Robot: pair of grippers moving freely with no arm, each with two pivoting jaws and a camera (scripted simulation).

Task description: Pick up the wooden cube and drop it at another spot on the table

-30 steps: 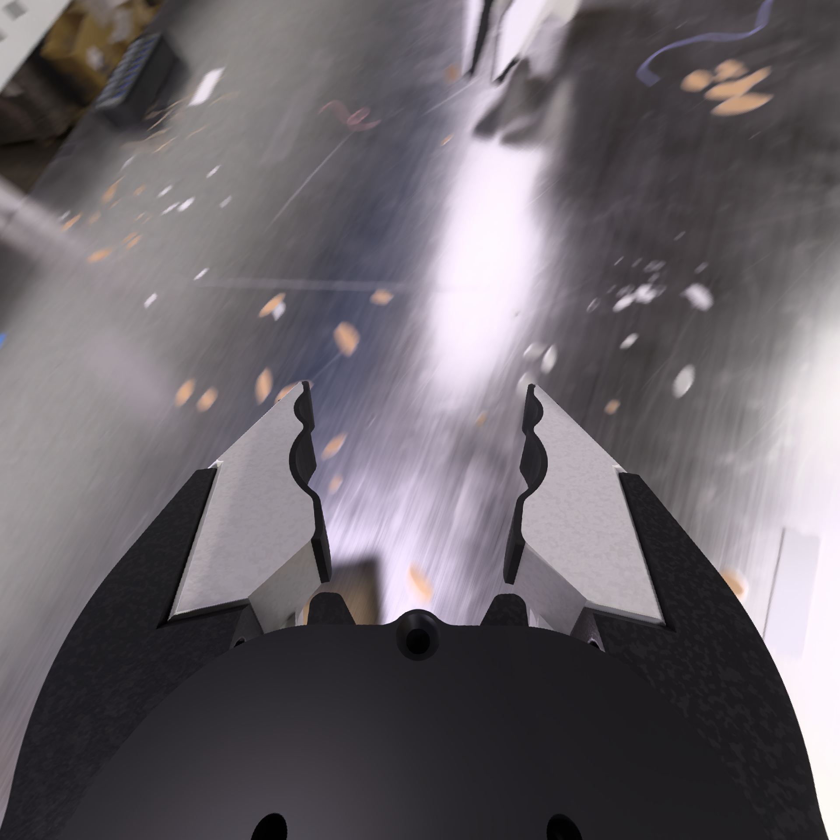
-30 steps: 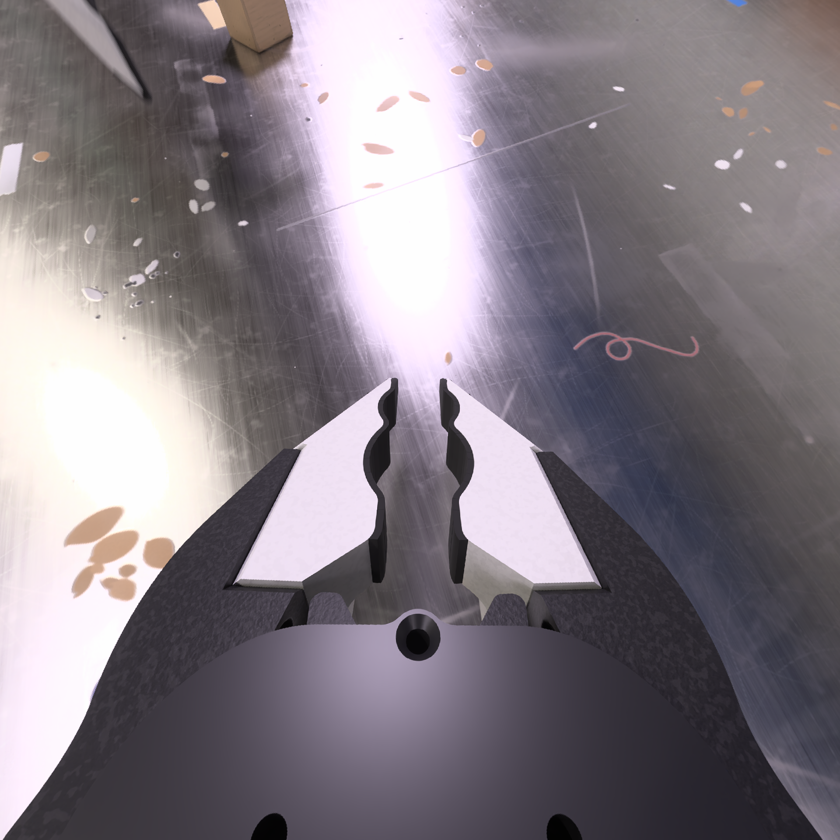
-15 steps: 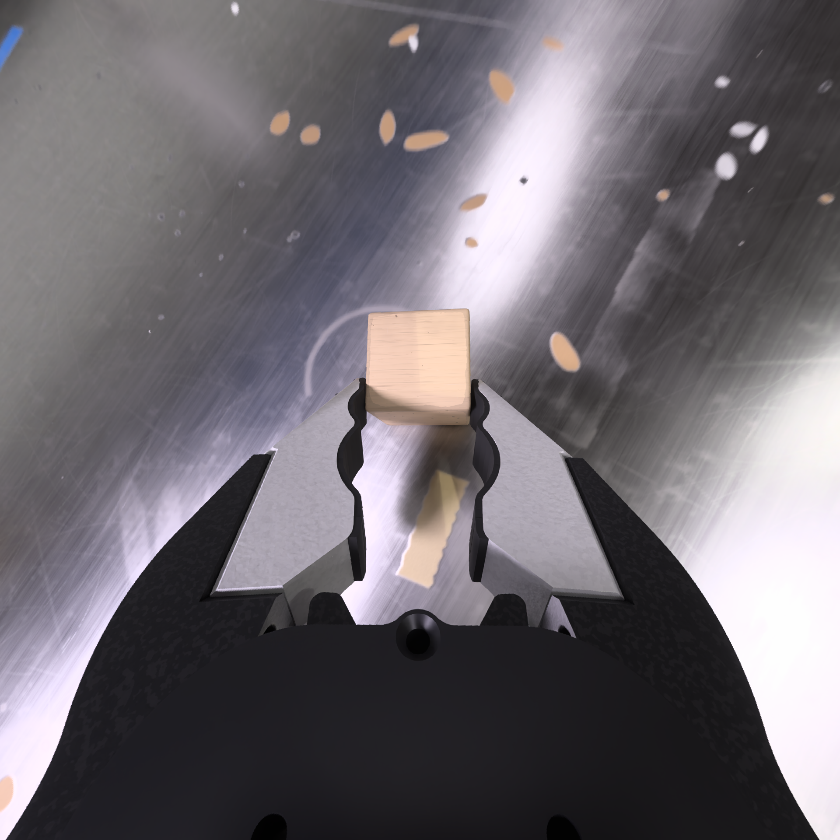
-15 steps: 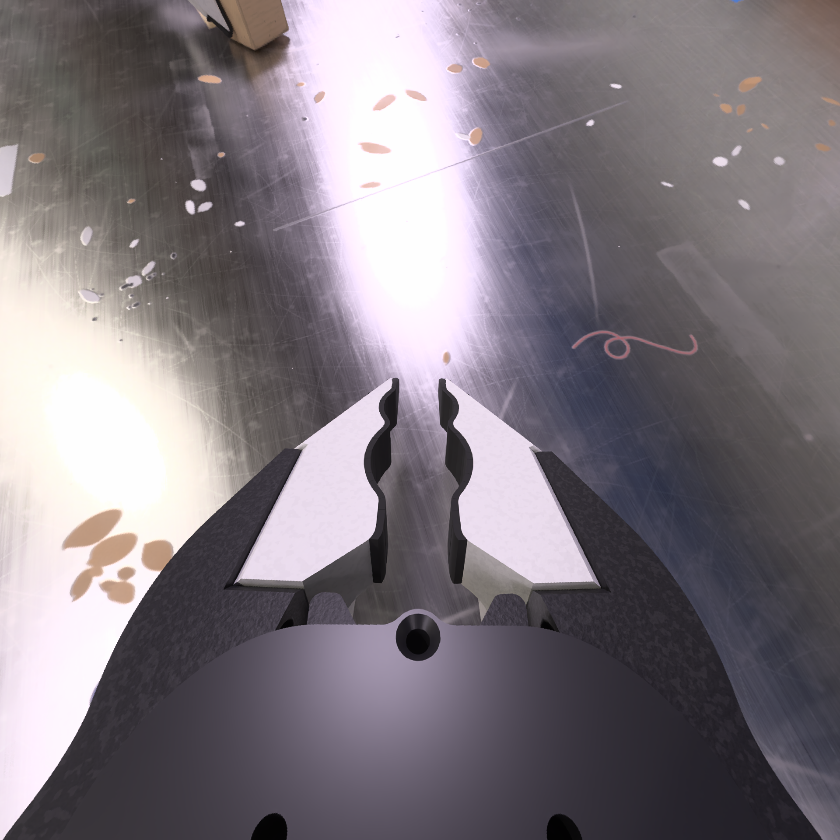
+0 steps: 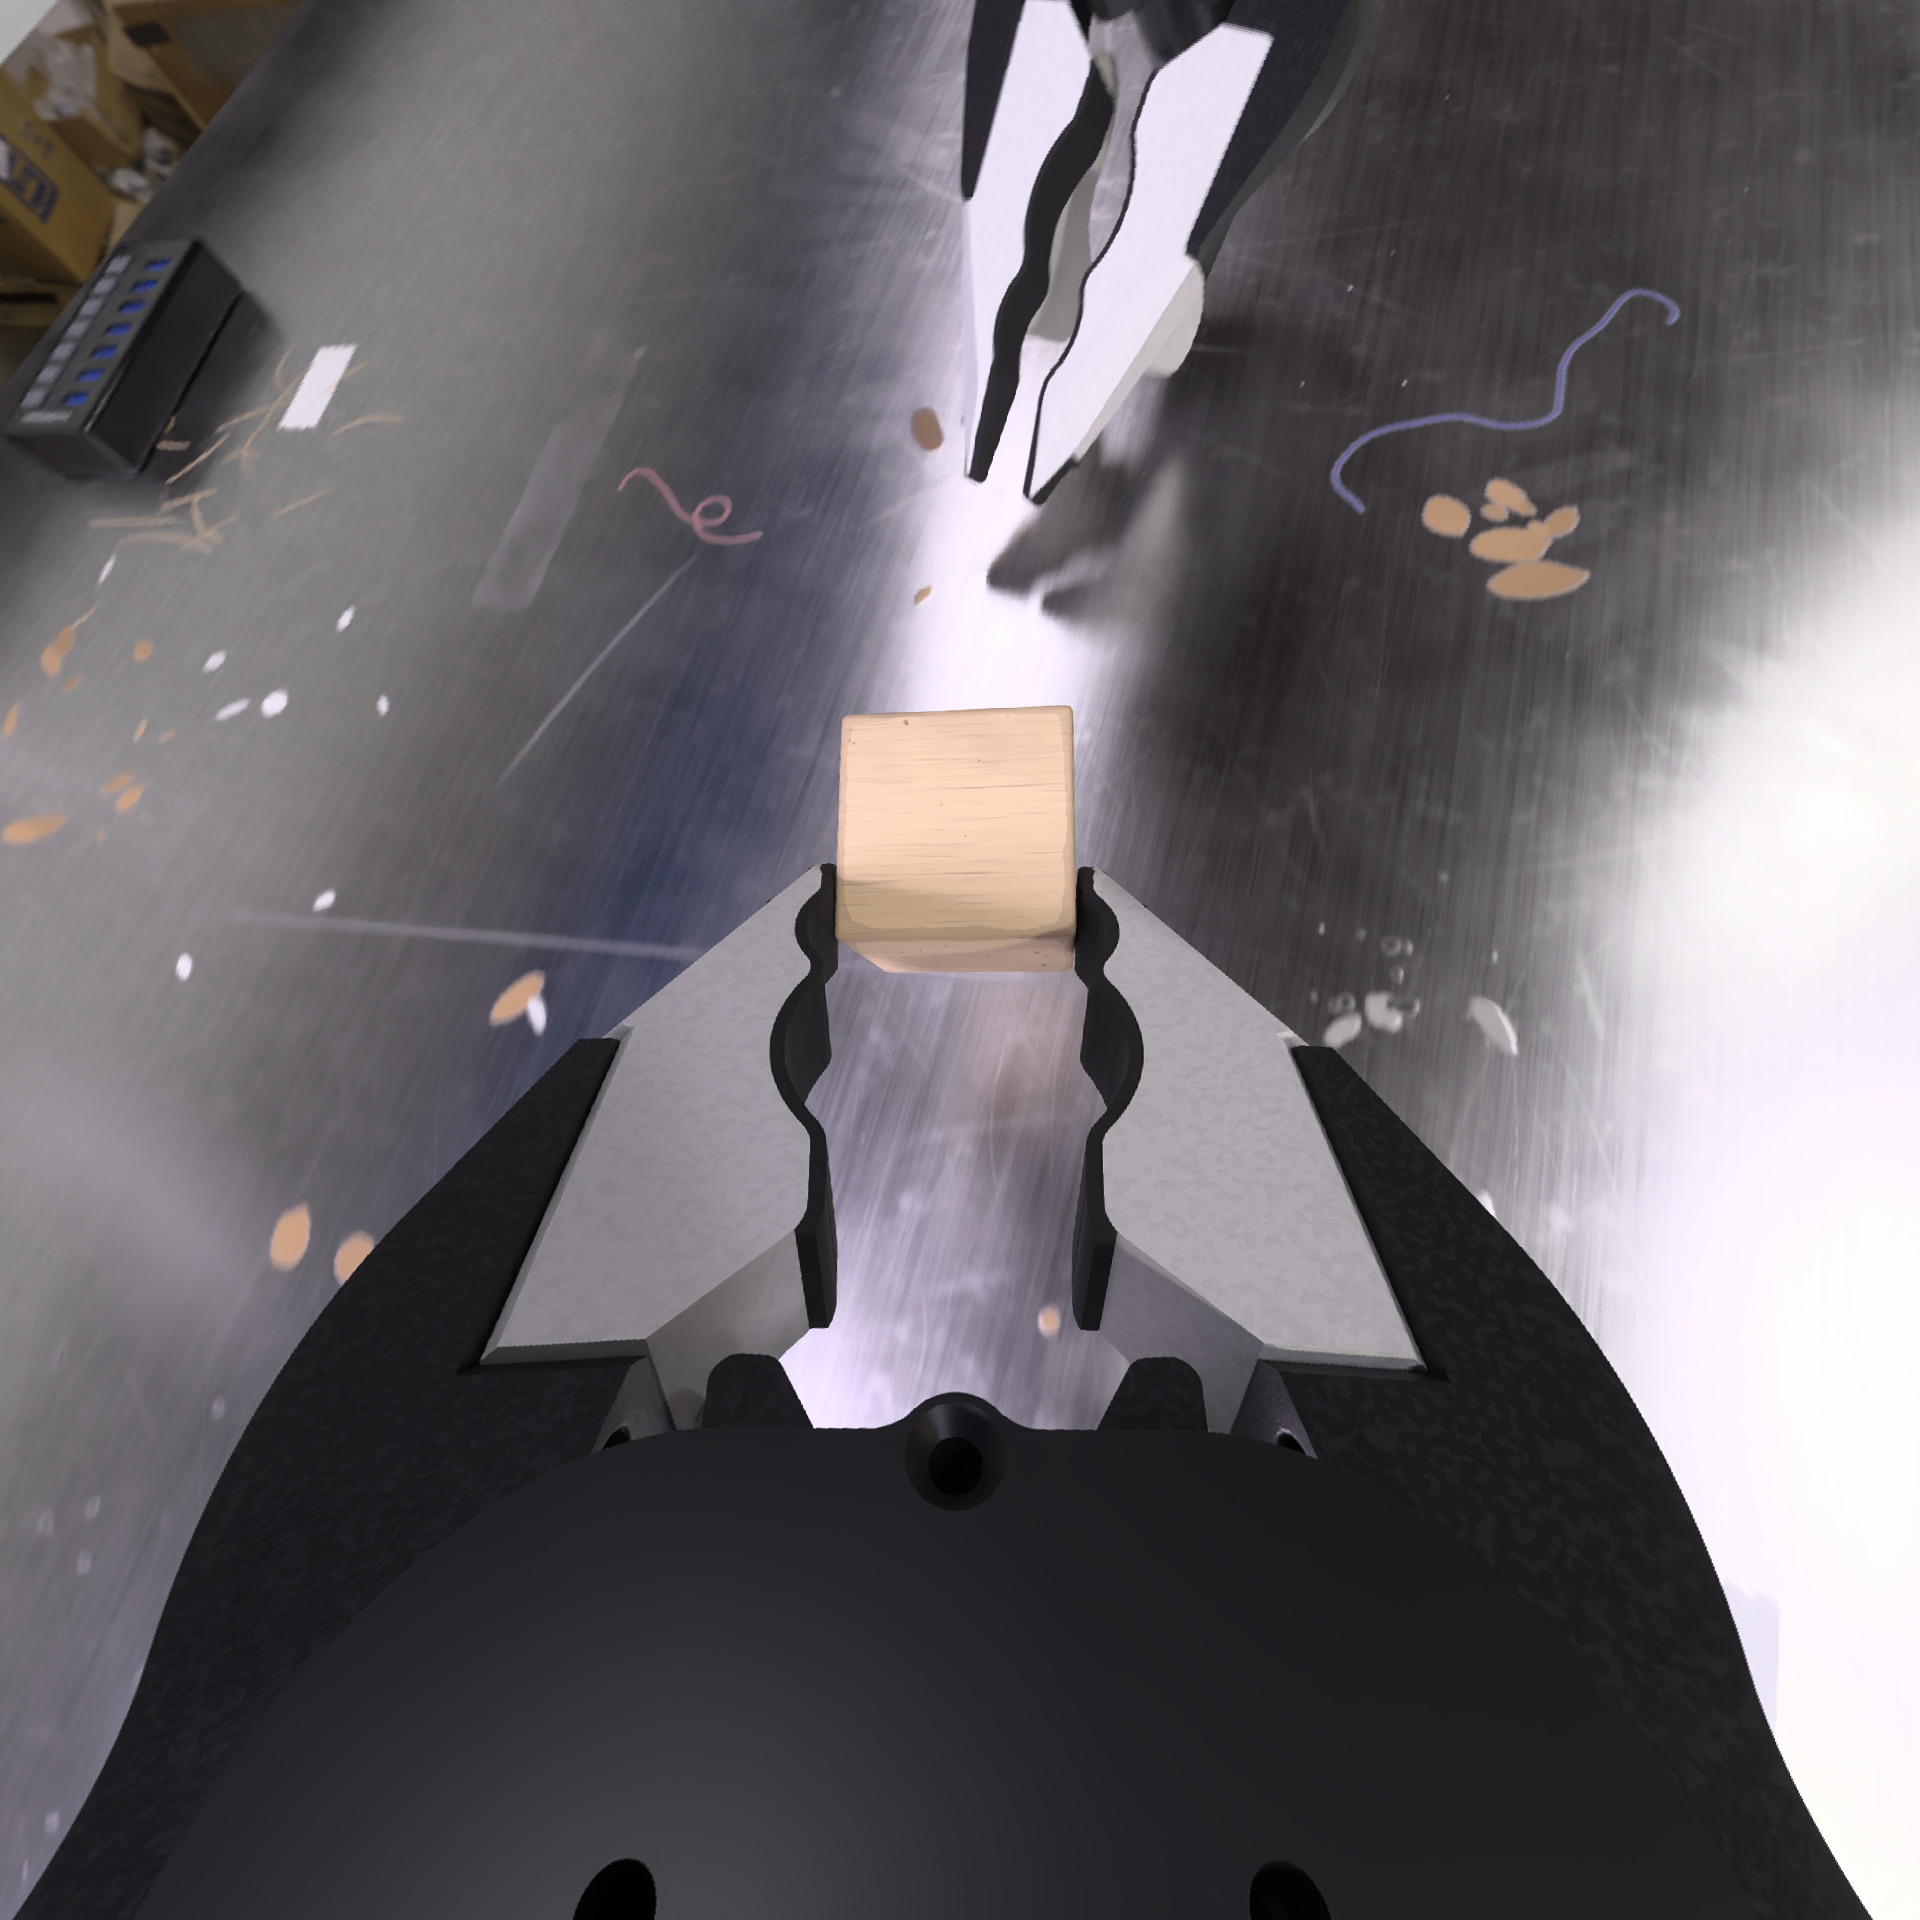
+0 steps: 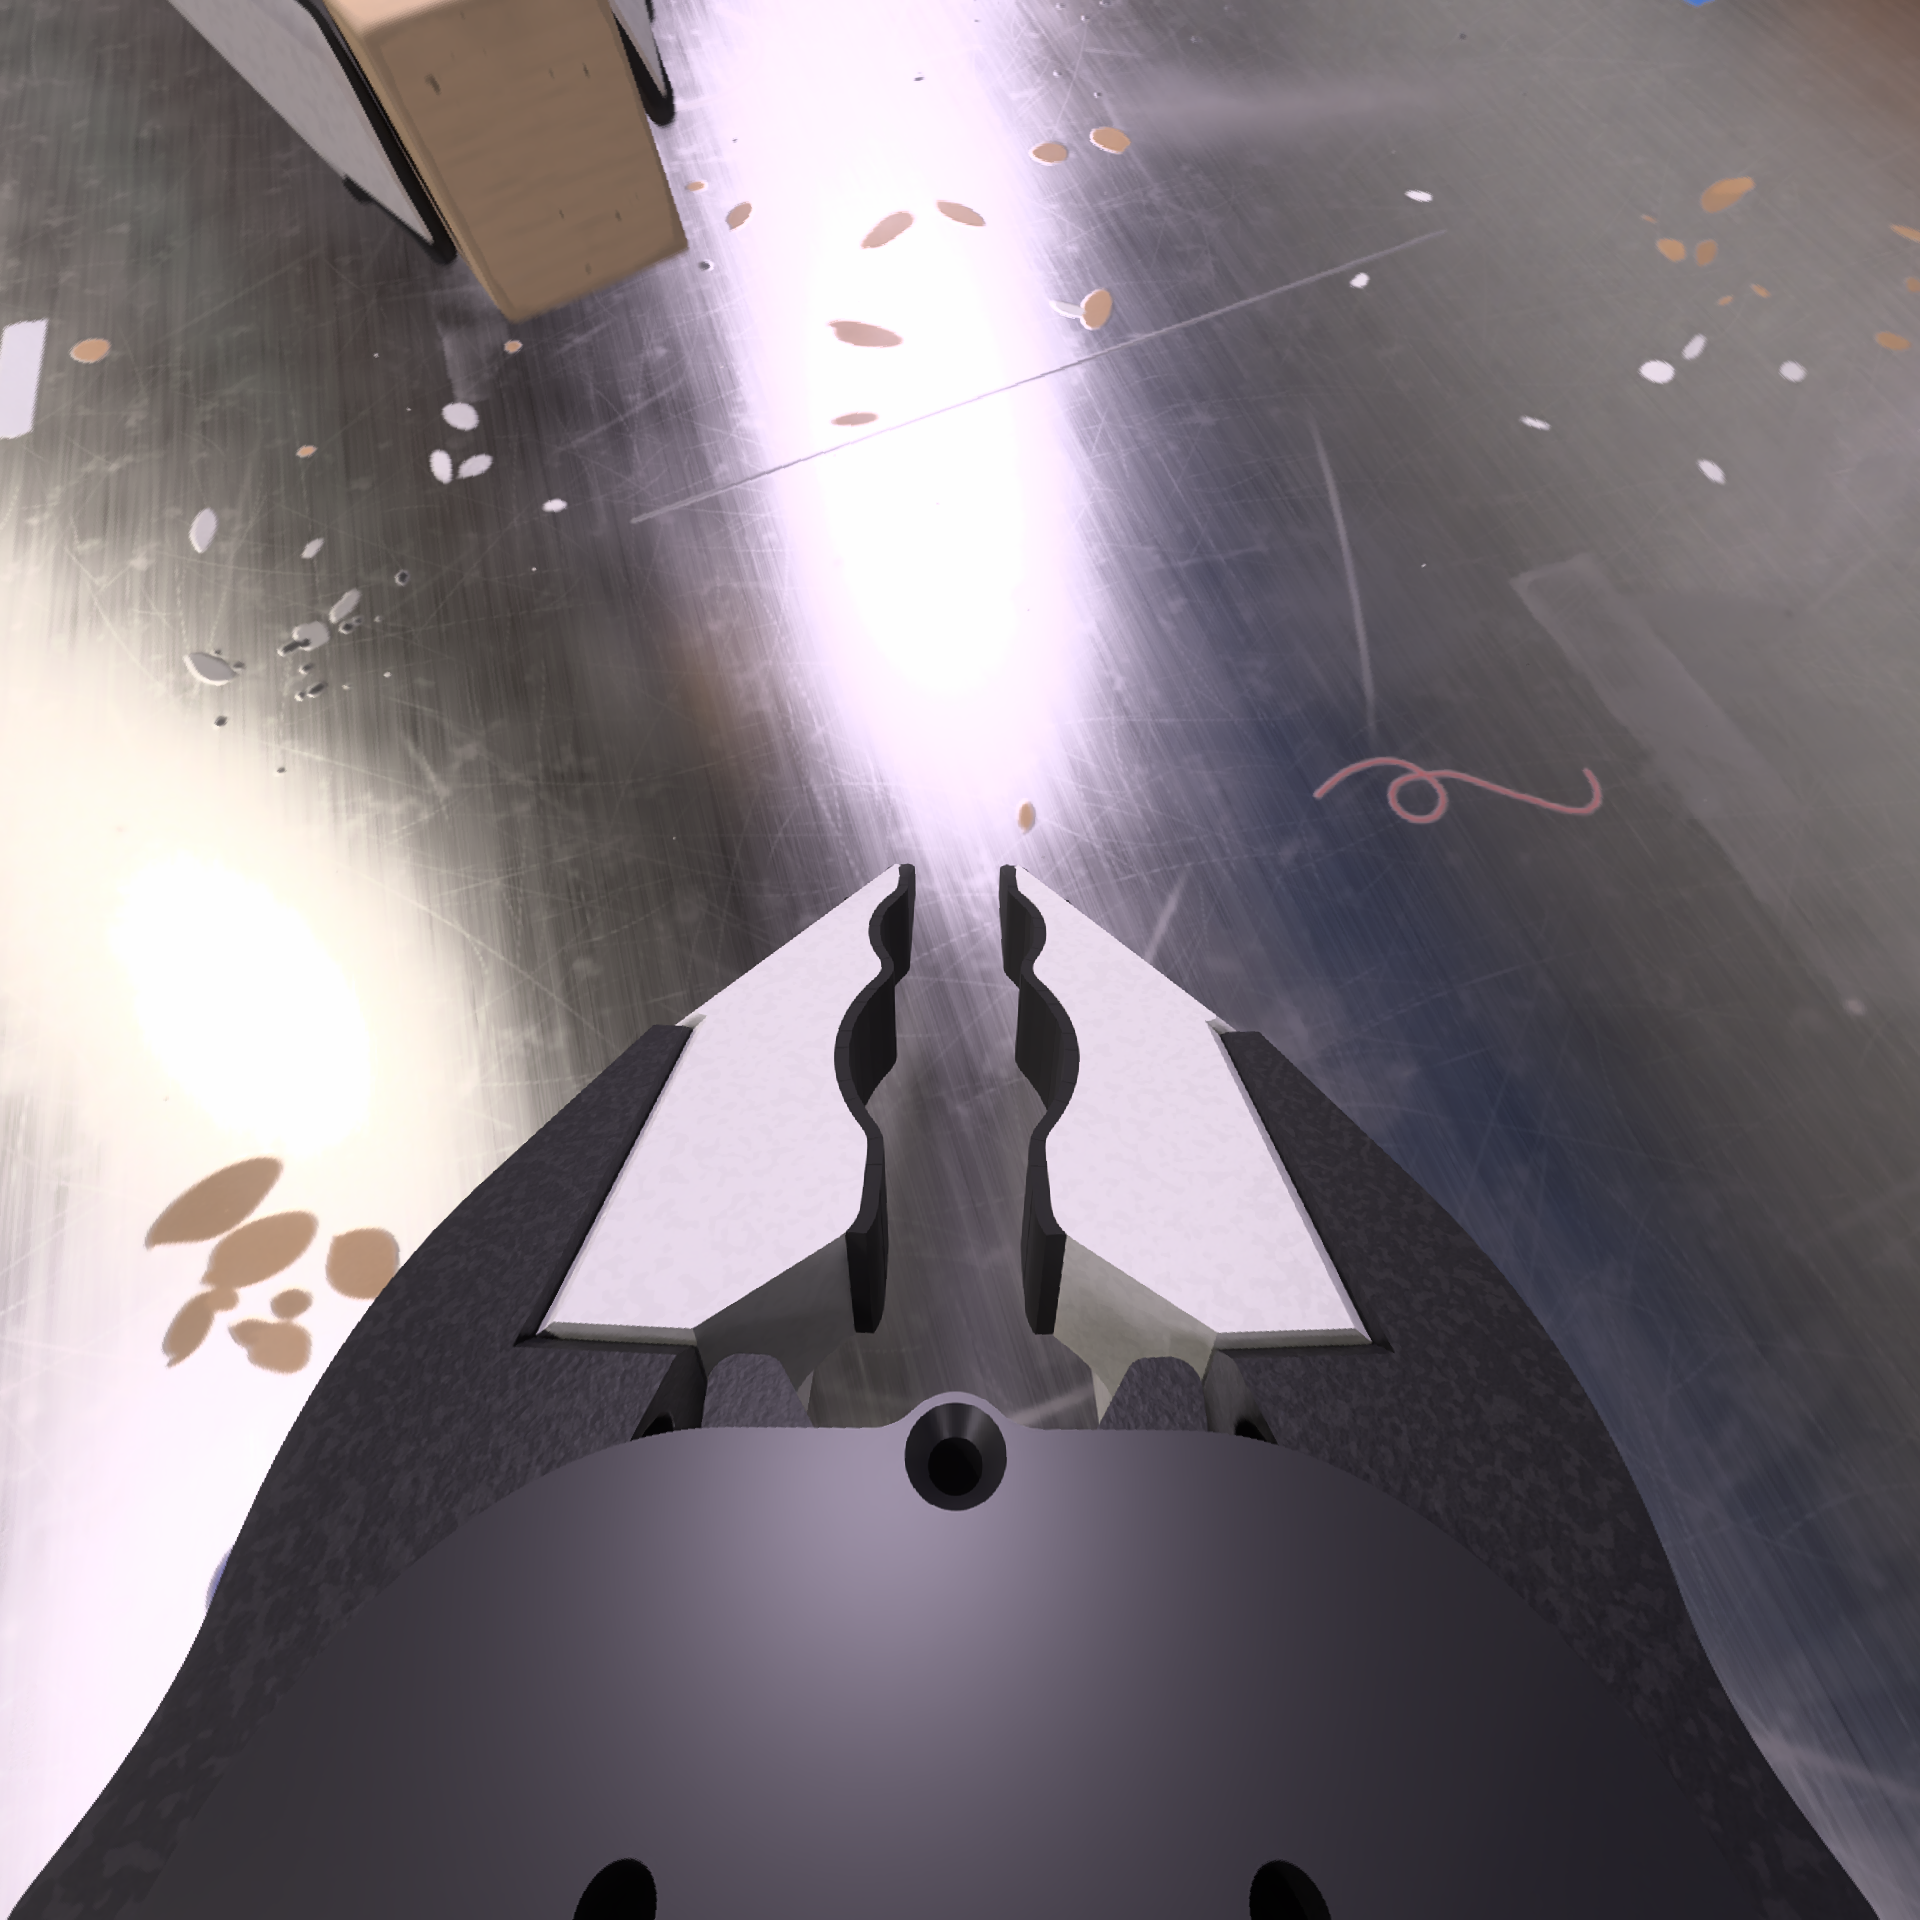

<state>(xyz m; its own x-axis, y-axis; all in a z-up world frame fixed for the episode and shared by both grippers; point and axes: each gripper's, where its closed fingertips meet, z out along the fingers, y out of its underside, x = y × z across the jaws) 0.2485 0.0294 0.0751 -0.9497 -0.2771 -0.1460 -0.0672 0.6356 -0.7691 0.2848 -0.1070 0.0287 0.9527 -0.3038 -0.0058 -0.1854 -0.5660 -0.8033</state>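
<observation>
The pale wooden cube (image 5: 956, 831) is clamped between the tips of my left gripper (image 5: 956, 883), which holds it above the scratched metal table (image 5: 416, 935). The cube also shows at the top left of the right wrist view (image 6: 530, 145), off the table, with a white left finger (image 6: 281, 114) beside it. My right gripper (image 6: 958, 883) is empty, its jaws nearly together, low over the table. It also shows in the left wrist view (image 5: 1008, 478), pointing down beyond the cube.
A black box with blue ports (image 5: 114, 353) and cardboard boxes (image 5: 62, 135) lie at the far left by the table's edge. A pink squiggle (image 5: 691, 509), a purple thread (image 5: 1507, 416) and tan and white flecks mark the surface.
My left gripper closed on the cube and has lifted it off the table toward the right gripper. The cube looks larger and nearer in the right wrist view. The right gripper has stayed still.
</observation>
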